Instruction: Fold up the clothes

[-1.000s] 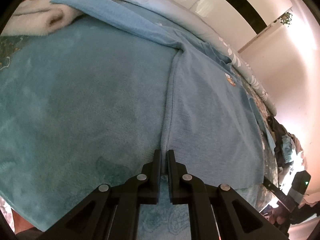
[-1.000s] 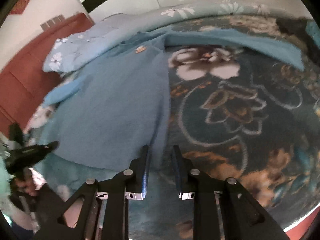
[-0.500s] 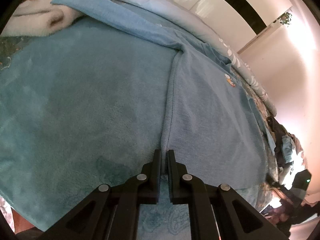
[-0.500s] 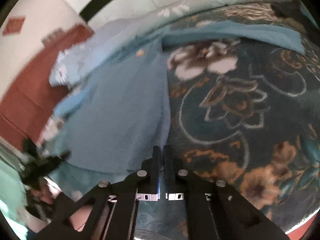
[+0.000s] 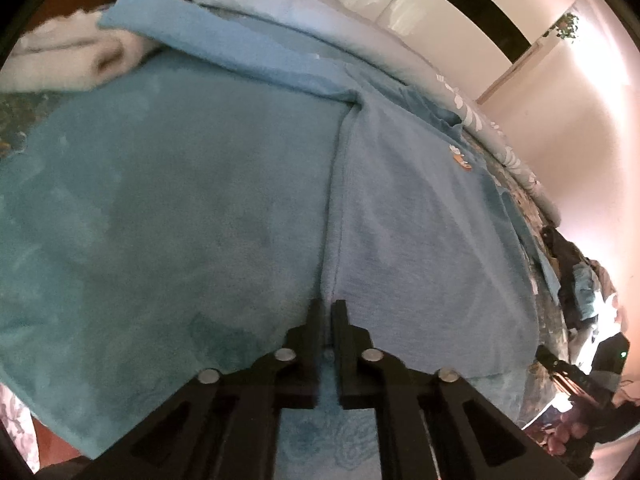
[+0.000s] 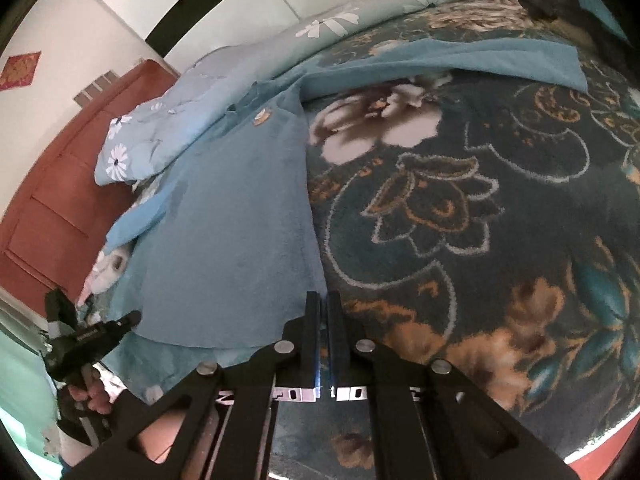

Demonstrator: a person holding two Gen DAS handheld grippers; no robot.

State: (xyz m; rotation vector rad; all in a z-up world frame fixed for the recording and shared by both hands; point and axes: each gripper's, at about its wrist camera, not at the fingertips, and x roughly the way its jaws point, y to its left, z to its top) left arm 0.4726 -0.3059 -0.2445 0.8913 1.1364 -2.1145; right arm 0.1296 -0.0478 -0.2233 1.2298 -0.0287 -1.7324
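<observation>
A light blue long-sleeved top [image 5: 420, 216] with a small orange chest badge [image 5: 460, 158] lies flat on the bed, sleeves spread. My left gripper [image 5: 327, 304] is shut on its bottom hem corner at the left side seam. In the right wrist view the same top [image 6: 232, 224] lies left of centre, and my right gripper [image 6: 323, 300] is shut on the opposite hem corner. One sleeve [image 6: 460, 58] stretches across the far side of the floral blanket.
A teal fleece blanket [image 5: 160, 208] lies under the top on the left. A dark floral blanket [image 6: 480, 200] covers the right. A white rolled towel [image 5: 68, 60] and a pale quilt [image 5: 304, 4] lie at the far side. A red-brown headboard [image 6: 60, 200] stands behind.
My right gripper has closed on the hem corner; it was open a second ago. The left gripper stays shut on its corner, and its view has lifted slightly.
</observation>
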